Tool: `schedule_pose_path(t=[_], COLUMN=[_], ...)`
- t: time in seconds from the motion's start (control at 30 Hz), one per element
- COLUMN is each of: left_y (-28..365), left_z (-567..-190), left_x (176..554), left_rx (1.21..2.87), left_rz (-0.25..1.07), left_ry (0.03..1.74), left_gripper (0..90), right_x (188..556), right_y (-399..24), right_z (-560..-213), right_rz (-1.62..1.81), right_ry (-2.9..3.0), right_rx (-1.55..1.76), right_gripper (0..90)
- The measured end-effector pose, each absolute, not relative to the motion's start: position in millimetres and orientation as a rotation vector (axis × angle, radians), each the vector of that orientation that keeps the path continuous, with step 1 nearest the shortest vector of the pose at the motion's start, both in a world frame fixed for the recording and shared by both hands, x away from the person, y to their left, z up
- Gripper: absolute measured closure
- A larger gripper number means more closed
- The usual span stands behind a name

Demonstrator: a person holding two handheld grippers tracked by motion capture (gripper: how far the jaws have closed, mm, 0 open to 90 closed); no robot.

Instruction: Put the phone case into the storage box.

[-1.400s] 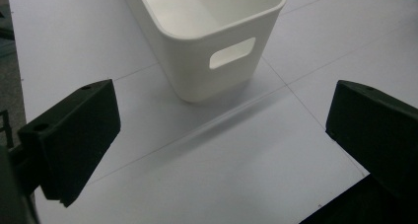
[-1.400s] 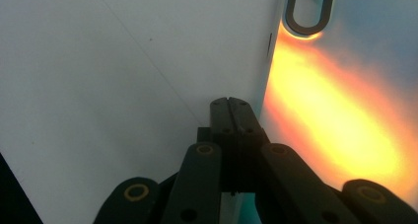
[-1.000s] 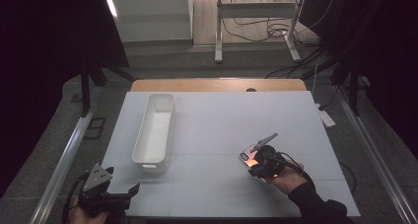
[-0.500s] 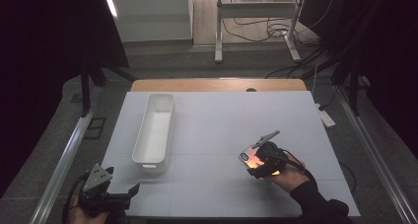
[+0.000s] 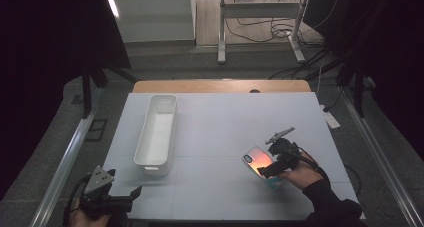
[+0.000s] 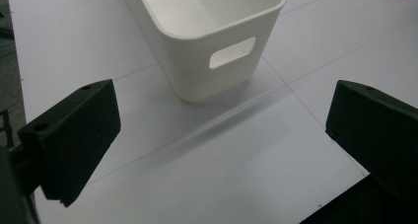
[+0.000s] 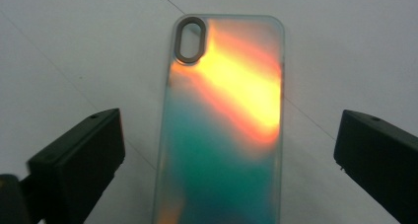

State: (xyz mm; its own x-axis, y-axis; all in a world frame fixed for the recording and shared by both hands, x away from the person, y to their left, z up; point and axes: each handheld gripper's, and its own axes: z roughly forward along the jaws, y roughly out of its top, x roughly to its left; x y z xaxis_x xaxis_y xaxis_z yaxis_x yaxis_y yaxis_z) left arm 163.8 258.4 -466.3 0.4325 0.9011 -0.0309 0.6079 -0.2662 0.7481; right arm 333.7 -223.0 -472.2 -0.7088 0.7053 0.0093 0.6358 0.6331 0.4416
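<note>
Your right gripper (image 5: 267, 169) sits over the phone case (image 5: 260, 164) near the table's (image 5: 225, 122) right front area. Fingers (image 7: 74, 160) spread wide, one on each side of the case, not touching it. Case lies flat on the table, camera cutout toward the far end from the gripper, iridescent orange-to-teal back up.

Your left gripper (image 5: 131, 194) is at the front left corner of the table, fingers (image 6: 74, 135) released, holding nothing, over bare table. It points at the short end of the white bin (image 5: 156, 132), which stands along the left side of the table, long axis running front to back. Bin's end wall has a handle slot (image 6: 231, 52). Bin interior looks empty as far as visible.
</note>
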Motion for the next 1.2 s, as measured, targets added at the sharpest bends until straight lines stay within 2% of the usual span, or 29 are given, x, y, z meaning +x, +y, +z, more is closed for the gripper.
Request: schedule_pose_path(t=[0.33,0.93,1.2], left_y=[258.4,258.4,258.1], left_z=[-466.3,-466.1,-466.3], left_x=[163.8,163.4,163.5], left_rx=[1.986,1.987,1.988], left_rz=[0.533,0.533,0.535], left_ry=[1.268,1.265,1.264], left_gripper=[0.8,0.8,0.8], right_x=[334.9,331.3,330.5], right_y=[-223.9,-222.6,-223.4], right_z=[-479.3,-511.9,-513.1], right_rz=[0.620,0.479,0.490], right_ry=[2.707,2.712,2.706], right_rx=[1.127,1.103,1.100], right_gripper=[0.0,0.0,0.0])
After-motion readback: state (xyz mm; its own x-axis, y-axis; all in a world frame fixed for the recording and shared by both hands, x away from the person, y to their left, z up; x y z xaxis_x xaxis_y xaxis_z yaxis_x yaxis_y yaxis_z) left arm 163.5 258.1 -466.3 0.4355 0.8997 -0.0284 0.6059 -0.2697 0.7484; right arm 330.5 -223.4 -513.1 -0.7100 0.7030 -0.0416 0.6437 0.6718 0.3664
